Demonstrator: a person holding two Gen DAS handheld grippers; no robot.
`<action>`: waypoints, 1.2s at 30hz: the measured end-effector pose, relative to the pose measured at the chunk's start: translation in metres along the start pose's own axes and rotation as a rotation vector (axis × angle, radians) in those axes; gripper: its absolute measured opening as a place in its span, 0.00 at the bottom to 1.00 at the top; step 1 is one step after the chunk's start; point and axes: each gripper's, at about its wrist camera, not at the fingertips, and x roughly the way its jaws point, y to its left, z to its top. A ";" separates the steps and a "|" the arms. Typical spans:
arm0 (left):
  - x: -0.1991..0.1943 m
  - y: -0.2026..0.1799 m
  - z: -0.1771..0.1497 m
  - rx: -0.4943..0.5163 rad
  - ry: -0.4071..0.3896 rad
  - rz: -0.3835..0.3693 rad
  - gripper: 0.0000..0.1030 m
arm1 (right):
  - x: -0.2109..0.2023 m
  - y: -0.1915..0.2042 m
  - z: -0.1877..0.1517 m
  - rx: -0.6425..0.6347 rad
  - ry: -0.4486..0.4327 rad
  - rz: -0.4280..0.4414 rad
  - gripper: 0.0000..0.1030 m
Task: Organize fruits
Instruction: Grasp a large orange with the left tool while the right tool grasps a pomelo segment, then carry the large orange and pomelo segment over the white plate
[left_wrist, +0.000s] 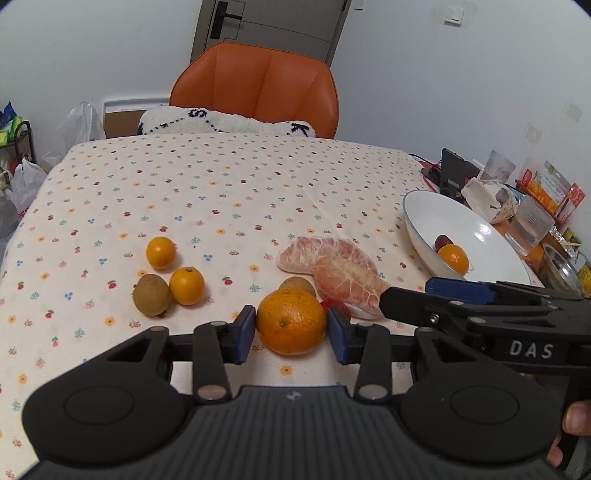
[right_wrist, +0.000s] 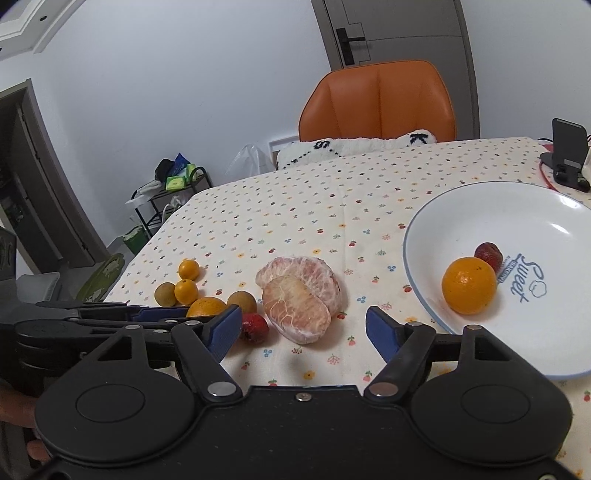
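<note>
Left wrist view puts your left gripper (left_wrist: 291, 330) around the large orange (left_wrist: 291, 321) on the floral tablecloth (left_wrist: 221, 192), blue pads at both sides; they seem to touch the peel, though I cannot tell if they grip. Just beyond it lie a kiwi (left_wrist: 297, 285), a red fruit (left_wrist: 334, 306) and the peeled pomelo pieces (left_wrist: 332, 271). Your right gripper (right_wrist: 301, 326) hangs spread wide and empty, near the pomelo, beside the white plate (right_wrist: 480, 206) holding another orange (right_wrist: 469, 290).

- Bare tablecloth (left_wrist: 229, 184) lies open toward the chair (left_wrist: 258, 85).
- Pomelo segments (right_wrist: 301, 295) (peeled) and a strawberry (right_wrist: 254, 326) crowd the near lane beside the plate (right_wrist: 480, 206).
</note>
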 end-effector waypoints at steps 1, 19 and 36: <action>-0.001 0.000 0.000 0.003 -0.001 0.004 0.39 | 0.002 0.000 0.000 0.000 0.002 0.002 0.70; -0.018 0.001 0.000 -0.001 -0.017 0.032 0.39 | 0.010 -0.008 -0.008 0.033 0.046 0.039 0.25; -0.014 -0.003 -0.009 -0.007 -0.005 0.007 0.39 | -0.021 -0.015 -0.021 0.052 0.111 0.021 0.30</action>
